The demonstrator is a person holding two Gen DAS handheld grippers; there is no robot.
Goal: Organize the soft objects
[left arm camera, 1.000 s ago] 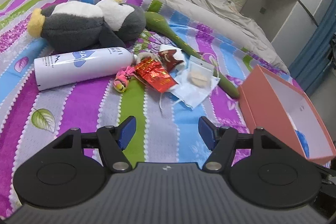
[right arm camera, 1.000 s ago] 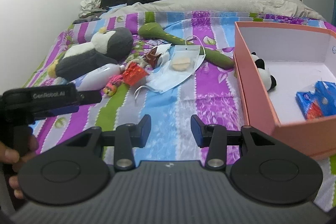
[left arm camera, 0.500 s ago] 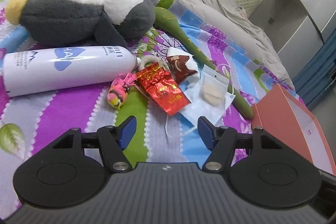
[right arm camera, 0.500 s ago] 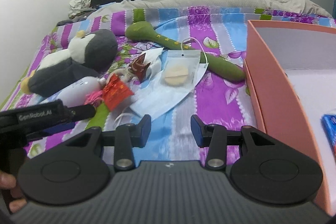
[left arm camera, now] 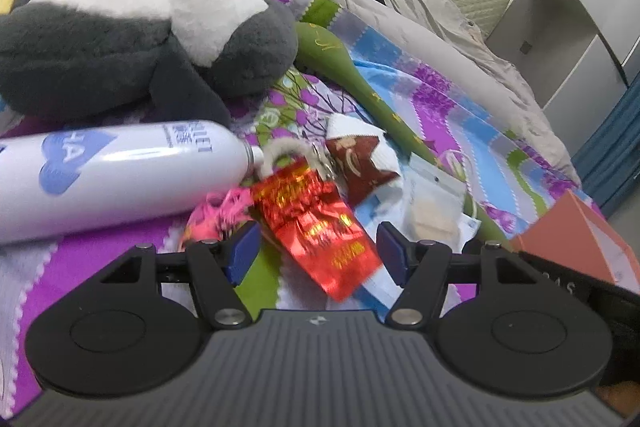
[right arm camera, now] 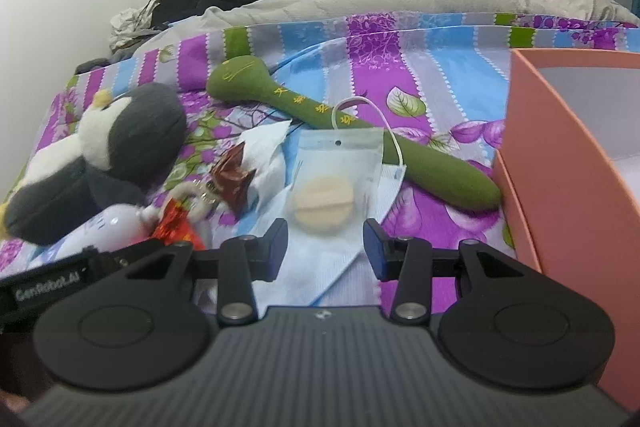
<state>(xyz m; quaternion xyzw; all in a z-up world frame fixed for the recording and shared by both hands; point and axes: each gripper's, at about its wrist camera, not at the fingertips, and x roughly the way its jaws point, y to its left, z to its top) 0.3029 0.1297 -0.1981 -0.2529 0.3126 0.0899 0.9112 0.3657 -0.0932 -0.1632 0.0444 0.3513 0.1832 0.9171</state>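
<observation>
Both claws gape: left claw (left arm camera: 316, 251) over red packet (left arm camera: 316, 227), right claw (right arm camera: 326, 247) over pouch (right arm camera: 332, 179)

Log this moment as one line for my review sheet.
left gripper: open over red foil packet | right gripper: open over clear pouch on face mask | nothing held | box: at right

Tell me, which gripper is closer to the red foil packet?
Left. The left gripper has the red packet lying between its open fingers. The right gripper sits off to the side, over the clear pouch.
</observation>
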